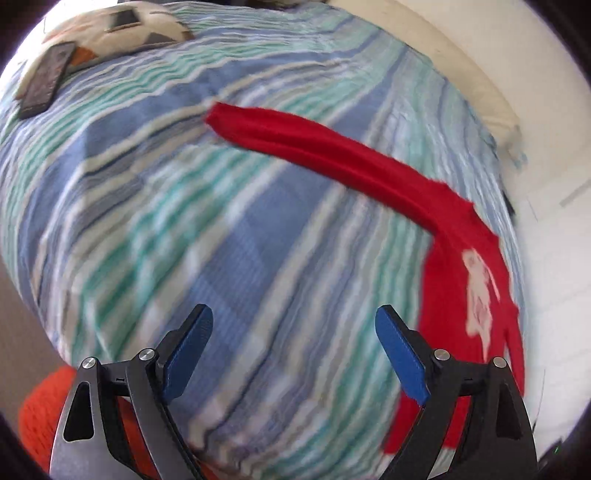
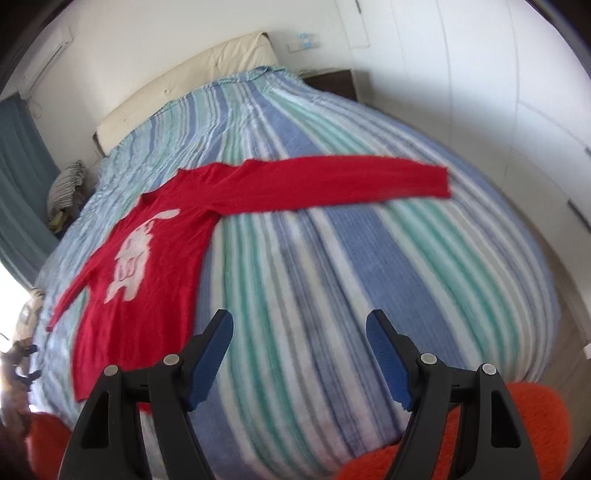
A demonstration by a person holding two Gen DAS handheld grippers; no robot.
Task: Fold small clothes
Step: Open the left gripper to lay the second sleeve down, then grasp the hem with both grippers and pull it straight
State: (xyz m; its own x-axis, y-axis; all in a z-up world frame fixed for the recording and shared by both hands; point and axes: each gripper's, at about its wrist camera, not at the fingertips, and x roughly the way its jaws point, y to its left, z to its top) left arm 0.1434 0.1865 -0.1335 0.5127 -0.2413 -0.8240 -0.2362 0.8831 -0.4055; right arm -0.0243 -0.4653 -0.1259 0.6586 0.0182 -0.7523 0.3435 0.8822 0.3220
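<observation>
Left gripper [image 1: 293, 354] is hanging wide and empty over the striped bedspread [image 1: 207, 229], and I'm seeing the red sweater [image 1: 454, 258] lying flat to my right, one sleeve [image 1: 314, 144] stretching far and left. Risk here: I'm judging that a pinch could catch bedspread along with knit and drag both. A patterned pillow [image 1: 122, 26] and a dark flat object [image 1: 46, 79] are sitting far left, well apart from the sweater.

Right gripper [image 2: 299, 358] is also hovering wide, gripping nothing. The sweater's body [image 2: 122, 280] is lying near left, its sleeve [image 2: 332, 181] reaching right. Orange knit [image 2: 532, 421] is bunching under my jaws near the lens; it could snag.
</observation>
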